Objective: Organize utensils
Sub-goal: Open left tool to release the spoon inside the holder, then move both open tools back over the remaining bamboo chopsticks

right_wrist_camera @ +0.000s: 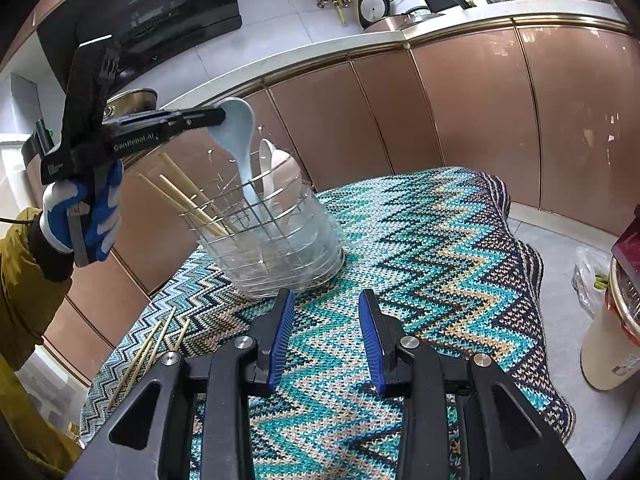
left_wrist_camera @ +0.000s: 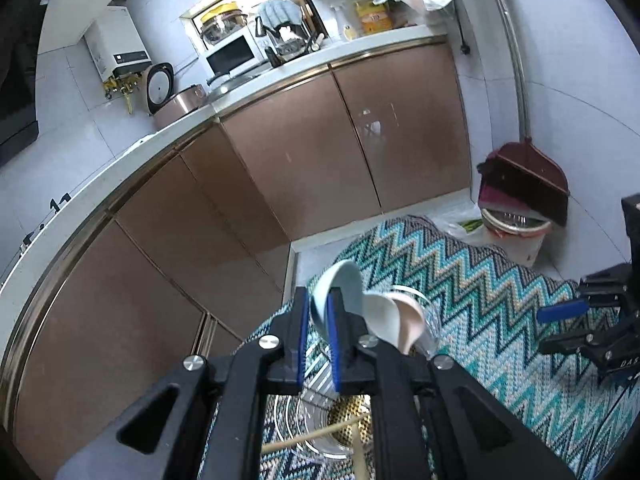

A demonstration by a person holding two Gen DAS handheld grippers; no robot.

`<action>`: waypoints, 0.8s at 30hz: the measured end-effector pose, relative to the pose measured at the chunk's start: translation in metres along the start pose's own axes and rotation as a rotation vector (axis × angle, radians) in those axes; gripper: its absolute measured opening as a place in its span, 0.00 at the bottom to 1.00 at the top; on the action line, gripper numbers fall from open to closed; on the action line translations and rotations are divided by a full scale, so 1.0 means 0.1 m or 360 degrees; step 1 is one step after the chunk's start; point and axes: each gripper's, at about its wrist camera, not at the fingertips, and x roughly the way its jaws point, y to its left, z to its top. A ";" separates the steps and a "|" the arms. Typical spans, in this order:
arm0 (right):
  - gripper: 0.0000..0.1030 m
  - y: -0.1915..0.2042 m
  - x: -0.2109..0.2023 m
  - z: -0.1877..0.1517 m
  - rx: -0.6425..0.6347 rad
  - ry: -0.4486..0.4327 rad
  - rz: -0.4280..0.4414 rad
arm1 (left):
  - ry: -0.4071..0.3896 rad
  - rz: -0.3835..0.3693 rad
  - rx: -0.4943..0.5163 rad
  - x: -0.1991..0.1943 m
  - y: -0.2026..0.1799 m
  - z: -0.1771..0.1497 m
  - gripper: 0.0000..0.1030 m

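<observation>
A clear plastic holder [right_wrist_camera: 280, 248] with a wire grid across its mouth stands on the desk [right_wrist_camera: 440, 264], which is draped in a knitted zigzag cloth of teal, navy and cream. Inside it lean several wooden chopsticks [right_wrist_camera: 188, 200] on the left side, and a white spoon [right_wrist_camera: 266, 164] and a pale pink spoon [right_wrist_camera: 288, 176] stand side by side toward the back. A light blue spoon [right_wrist_camera: 240, 136] has its handle down through the grid, while the left tongs [right_wrist_camera: 220, 114] are clenched on its bowl from above; the left wrist view shows the blue pads pinching that bowl [left_wrist_camera: 340, 292]. The right tongs [right_wrist_camera: 326, 340] hang spread apart just in front of the holder, grasping nothing, their blue-padded fingers [right_wrist_camera: 280, 340] over the bare cloth. More loose chopsticks [right_wrist_camera: 148, 354] lie on the cloth near the desk's left edge.

White lettering on the side of the left tool reads something like "GenRobot.AI", though it is small and warped by the lens.

Behind the desk runs a curved counter [right_wrist_camera: 360, 46] with glossy brown cabinet doors [right_wrist_camera: 472, 120]. On it sit a rice cooker [left_wrist_camera: 176, 100] with its lid up and a white microwave [left_wrist_camera: 232, 54]. A white water heater [left_wrist_camera: 116, 50] hangs on the tiled wall, and a black range hood [right_wrist_camera: 160, 8] is mounted to the left. A maroon dustpan [left_wrist_camera: 528, 184] stands on the floor by the wall.
</observation>
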 end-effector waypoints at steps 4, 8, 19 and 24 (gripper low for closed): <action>0.36 0.09 -0.08 0.02 -0.0021 -0.0011 -0.0013 | -0.0029 -0.0022 -0.0052 -0.18 0.05 0.02 0.10; 0.37 0.22 -0.20 0.03 -0.0044 -0.0028 -0.0022 | -0.0089 -0.0011 -0.0110 -0.50 0.12 0.05 0.23; 0.72 0.84 -0.74 0.10 -0.0158 -0.0140 -0.0052 | -0.0159 -0.0009 -0.0502 -1.68 0.32 -0.47 0.44; 0.79 1.13 -1.01 0.10 -0.0204 -0.0213 -0.0094 | -0.0177 0.0105 -0.0703 -2.20 0.42 -0.94 0.52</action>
